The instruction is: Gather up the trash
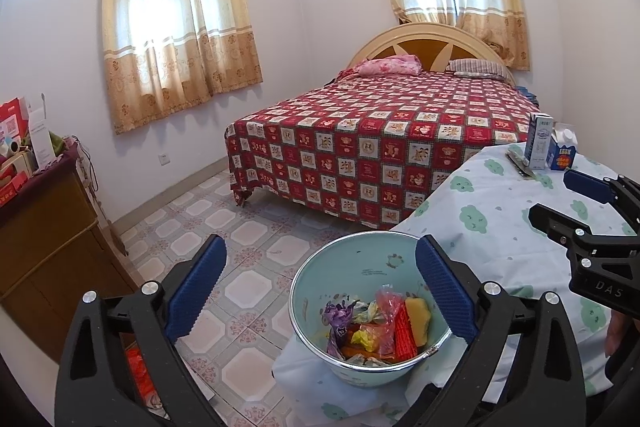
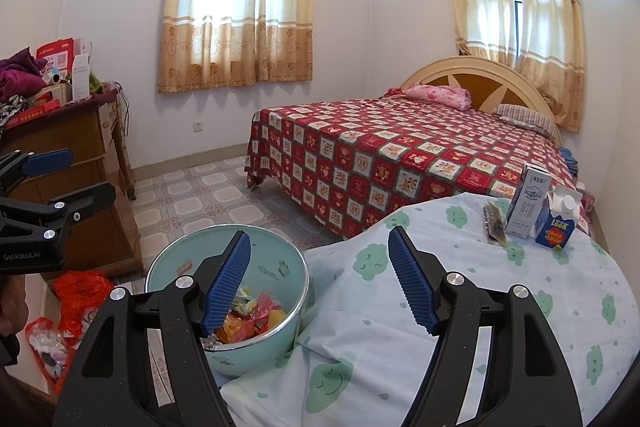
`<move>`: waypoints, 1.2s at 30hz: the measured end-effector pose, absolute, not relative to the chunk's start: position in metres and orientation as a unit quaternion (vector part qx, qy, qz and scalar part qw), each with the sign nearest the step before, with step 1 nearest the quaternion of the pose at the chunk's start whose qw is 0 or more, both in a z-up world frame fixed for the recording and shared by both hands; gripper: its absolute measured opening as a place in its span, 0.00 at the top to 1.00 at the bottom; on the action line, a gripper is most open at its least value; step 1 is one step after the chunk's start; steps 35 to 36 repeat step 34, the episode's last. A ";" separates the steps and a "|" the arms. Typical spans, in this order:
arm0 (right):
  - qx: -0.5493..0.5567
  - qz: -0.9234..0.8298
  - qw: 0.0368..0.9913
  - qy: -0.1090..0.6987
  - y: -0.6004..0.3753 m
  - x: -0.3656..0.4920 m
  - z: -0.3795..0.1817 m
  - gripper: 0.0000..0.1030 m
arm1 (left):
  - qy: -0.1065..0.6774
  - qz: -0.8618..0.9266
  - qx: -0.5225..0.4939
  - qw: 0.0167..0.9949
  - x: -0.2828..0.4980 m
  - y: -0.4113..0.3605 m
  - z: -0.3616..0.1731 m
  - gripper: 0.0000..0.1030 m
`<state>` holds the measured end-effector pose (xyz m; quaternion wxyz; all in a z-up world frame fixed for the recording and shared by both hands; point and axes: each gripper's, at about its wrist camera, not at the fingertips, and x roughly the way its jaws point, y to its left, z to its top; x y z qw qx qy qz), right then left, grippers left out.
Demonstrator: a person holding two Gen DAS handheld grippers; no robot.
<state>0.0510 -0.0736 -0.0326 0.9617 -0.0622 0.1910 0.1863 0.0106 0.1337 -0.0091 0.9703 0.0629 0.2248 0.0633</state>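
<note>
A pale blue bin (image 1: 360, 267) (image 2: 268, 251) stands at the table's edge, holding crumpled wrappers (image 1: 376, 327) (image 2: 256, 311). My left gripper (image 1: 320, 287) hangs over it, open wide, with nothing between its pads. It also shows at the left of the right wrist view (image 2: 76, 183). My right gripper (image 2: 320, 279) is open and empty above the cloud-print tablecloth (image 2: 480, 307), just right of the bin; the left wrist view shows it at the right edge (image 1: 560, 203). At the table's far end stand a tall white carton (image 1: 538, 141) (image 2: 526, 201), a blue carton (image 1: 562, 151) (image 2: 558, 223) and a flat dark wrapper (image 1: 520, 165) (image 2: 494, 223).
A bed with a red checked cover (image 2: 400, 155) fills the room beyond the table. A wooden cabinet (image 2: 88, 155) piled with boxes stands at the left. Red plastic bags (image 2: 80, 291) lie on the tiled floor (image 1: 248, 239) beside the bin.
</note>
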 end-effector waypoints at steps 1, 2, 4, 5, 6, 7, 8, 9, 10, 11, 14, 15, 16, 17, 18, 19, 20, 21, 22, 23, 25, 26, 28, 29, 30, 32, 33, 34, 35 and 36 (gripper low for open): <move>-0.062 0.186 0.962 0.191 -0.074 0.051 -0.032 0.31 | 0.225 0.063 0.062 0.970 0.011 0.133 -0.009 0.09; -0.061 0.185 0.962 0.190 -0.074 0.051 -0.031 0.31 | 0.225 0.063 0.062 0.970 0.011 0.132 -0.009 0.09; -0.061 0.185 0.962 0.189 -0.074 0.051 -0.030 0.30 | 0.225 0.062 0.062 0.970 0.011 0.133 -0.009 0.09; -0.060 0.184 0.963 0.188 -0.075 0.051 -0.029 0.29 | 0.226 0.058 0.062 0.970 0.011 0.133 -0.009 0.09; -0.060 0.184 0.963 0.188 -0.074 0.051 -0.029 0.29 | 0.226 0.057 0.062 0.970 0.011 0.131 -0.009 0.09; -0.059 0.184 0.963 0.188 -0.075 0.051 -0.028 0.29 | 0.225 0.056 0.064 0.971 0.010 0.130 -0.009 0.09; -0.059 0.183 0.963 0.187 -0.075 0.052 -0.028 0.28 | 0.224 0.056 0.065 0.971 0.010 0.128 -0.009 0.09; -0.059 0.183 0.963 0.187 -0.075 0.052 -0.027 0.28 | 0.224 0.054 0.067 0.971 0.010 0.128 -0.009 0.09; -0.058 0.182 0.964 0.186 -0.076 0.053 -0.027 0.28 | 0.224 0.052 0.067 0.971 0.010 0.126 -0.009 0.09; -0.057 0.182 0.964 0.186 -0.077 0.053 -0.027 0.28 | 0.223 0.051 0.068 0.971 0.010 0.124 -0.010 0.09; -0.055 0.180 0.965 0.185 -0.077 0.055 -0.027 0.27 | 0.223 0.052 0.073 0.971 0.010 0.122 -0.010 0.08; -0.055 0.179 0.965 0.185 -0.077 0.055 -0.027 0.27 | 0.224 0.053 0.075 0.970 0.010 0.122 -0.011 0.07; -0.055 0.179 0.965 0.185 -0.077 0.054 -0.028 0.27 | 0.225 0.056 0.075 0.970 0.011 0.121 -0.012 0.06; -0.054 0.180 0.965 0.185 -0.078 0.054 -0.028 0.27 | 0.226 0.057 0.074 0.970 0.012 0.121 -0.012 0.06; -0.054 0.181 0.964 0.186 -0.077 0.055 -0.028 0.27 | 0.229 0.057 0.073 0.969 0.013 0.122 -0.013 0.06; -0.054 0.180 0.964 0.186 -0.077 0.055 -0.028 0.26 | 0.231 0.058 0.072 0.969 0.013 0.122 -0.014 0.06; -0.054 0.180 0.964 0.186 -0.078 0.055 -0.029 0.26 | 0.232 0.059 0.072 0.968 0.014 0.122 -0.014 0.06; -0.054 0.180 0.964 0.185 -0.078 0.055 -0.029 0.26 | 0.234 0.060 0.072 0.968 0.014 0.123 -0.015 0.06; -0.053 0.179 0.965 0.187 -0.078 0.057 -0.029 0.25 | 0.234 0.061 0.073 0.968 0.015 0.123 -0.016 0.06; -0.053 0.178 0.964 0.187 -0.080 0.056 -0.030 0.25 | 0.235 0.062 0.074 0.967 0.015 0.122 -0.017 0.06; -0.050 0.175 0.965 0.190 -0.083 0.058 -0.031 0.25 | 0.236 0.060 0.073 0.967 0.015 0.121 -0.017 0.06; -0.047 0.171 0.965 0.191 -0.088 0.060 -0.031 0.25 | 0.235 0.059 0.074 0.967 0.014 0.120 -0.017 0.06; -0.033 0.152 0.967 0.200 -0.105 0.069 -0.032 0.25 | 0.236 0.057 0.075 0.967 0.014 0.119 -0.017 0.06; -0.026 0.141 0.968 0.207 -0.114 0.073 -0.033 0.23 | 0.236 0.056 0.072 0.967 0.013 0.119 -0.017 0.06; -0.007 0.123 0.967 0.221 -0.132 0.082 -0.035 0.23 | 0.236 0.051 0.070 0.968 0.013 0.119 -0.016 0.06; 0.024 0.083 0.964 0.252 -0.165 0.101 -0.041 0.20 | 0.239 0.044 0.063 0.968 0.014 0.121 -0.017 0.06; 0.037 0.063 0.960 0.269 -0.180 0.110 -0.045 0.19 | 0.241 0.042 0.059 0.968 0.015 0.122 -0.018 0.06; 0.054 0.037 0.954 0.293 -0.203 0.123 -0.052 0.18 | 0.243 0.041 0.056 0.968 0.016 0.123 -0.020 0.06; 0.054 0.037 0.954 0.293 -0.203 0.123 -0.052 0.18 | 0.243 0.041 0.056 0.968 0.016 0.123 -0.020 0.06; 0.054 0.037 0.954 0.293 -0.203 0.123 -0.052 0.18 | 0.243 0.041 0.056 0.968 0.016 0.123 -0.020 0.06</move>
